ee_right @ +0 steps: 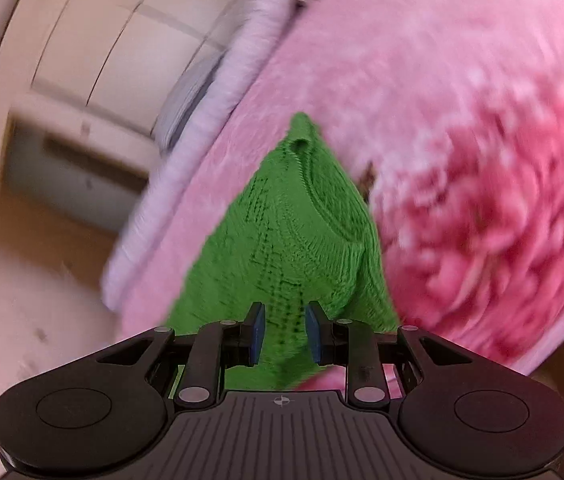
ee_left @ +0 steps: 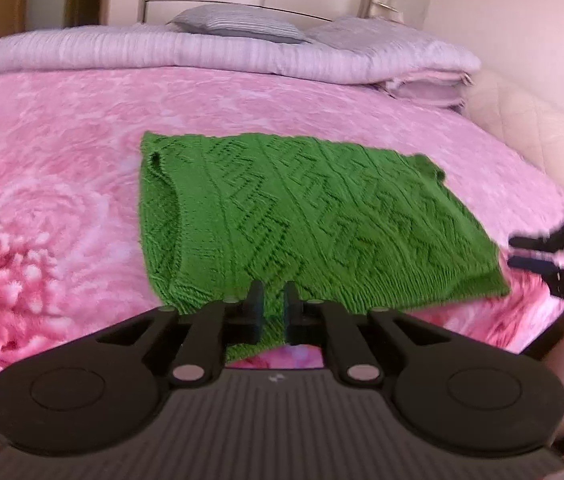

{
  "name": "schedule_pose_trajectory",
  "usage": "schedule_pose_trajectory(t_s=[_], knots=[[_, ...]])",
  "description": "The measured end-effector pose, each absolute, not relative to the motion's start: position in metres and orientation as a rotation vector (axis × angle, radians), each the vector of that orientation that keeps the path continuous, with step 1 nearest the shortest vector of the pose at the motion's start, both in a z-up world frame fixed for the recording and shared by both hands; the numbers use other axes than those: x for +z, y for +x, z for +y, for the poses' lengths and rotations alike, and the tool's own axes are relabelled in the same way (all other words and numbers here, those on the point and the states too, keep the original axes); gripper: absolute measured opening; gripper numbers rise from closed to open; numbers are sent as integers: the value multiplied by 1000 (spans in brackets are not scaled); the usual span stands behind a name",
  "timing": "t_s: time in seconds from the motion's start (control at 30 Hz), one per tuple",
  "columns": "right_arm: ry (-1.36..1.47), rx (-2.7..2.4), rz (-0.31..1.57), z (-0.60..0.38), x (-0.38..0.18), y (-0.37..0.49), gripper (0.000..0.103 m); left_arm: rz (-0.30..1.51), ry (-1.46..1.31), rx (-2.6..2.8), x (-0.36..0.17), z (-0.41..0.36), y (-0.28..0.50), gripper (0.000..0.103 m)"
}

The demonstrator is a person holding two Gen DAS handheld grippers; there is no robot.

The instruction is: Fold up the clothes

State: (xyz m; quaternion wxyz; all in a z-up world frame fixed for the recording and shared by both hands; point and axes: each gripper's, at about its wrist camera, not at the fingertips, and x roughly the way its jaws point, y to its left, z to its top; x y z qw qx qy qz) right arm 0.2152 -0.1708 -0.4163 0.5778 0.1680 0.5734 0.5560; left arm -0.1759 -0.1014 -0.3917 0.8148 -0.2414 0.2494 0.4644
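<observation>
Both tools (ee_left: 273, 312) (ee_right: 284, 334) at green sweater's (ee_left: 282, 216) near edge

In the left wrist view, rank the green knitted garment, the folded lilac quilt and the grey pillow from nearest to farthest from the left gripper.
1. Green knitted garment: right at the left gripper, centre of the bed.
2. Folded lilac quilt: across the far end of the bed.
3. Grey pillow: on the quilt, toward the headboard.

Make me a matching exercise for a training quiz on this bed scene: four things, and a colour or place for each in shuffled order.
Things:
1. knitted sweater
2. bedspread
3. folded quilt
4. right gripper

Descriptions:
A. pale lilac, along the head of the bed
B. green, lying flat
C. at the garment's right edge
D. pink with flowers

Pairs: 1-B, 2-D, 3-A, 4-C
</observation>
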Motion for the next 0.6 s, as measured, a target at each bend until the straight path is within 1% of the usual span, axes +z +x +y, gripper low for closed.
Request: schedule_pose_trajectory(t_s=[0.03,0.07,0.17,0.3,0.43,0.5,0.57,0.6], knots=[[422,1274,1380,-168,-420,219,26,513,-562,997,-393,-99,-179,15],[451,1246,1418,-165,-424,222,26,491,-616,1006,-395,-96,-183,15],[471,1208,1443,-160,-430,225,26,404,-812,1028,-405,-80,-199,17],[496,1161,1471,-152,-436,230,26,278,-1047,1035,-421,-67,-220,17],[493,1148,1478,-149,-443,230,26,113,-1250,1026,-436,-59,-237,17],[472,1151,1476,-146,-445,230,26,60,-1311,1019,-441,-56,-241,16],[449,1154,1466,-144,-446,229,25,35,-1349,1015,-444,-52,-243,12],[443,1155,1463,-146,-446,228,24,43,-1345,1016,-443,-51,-242,11]])
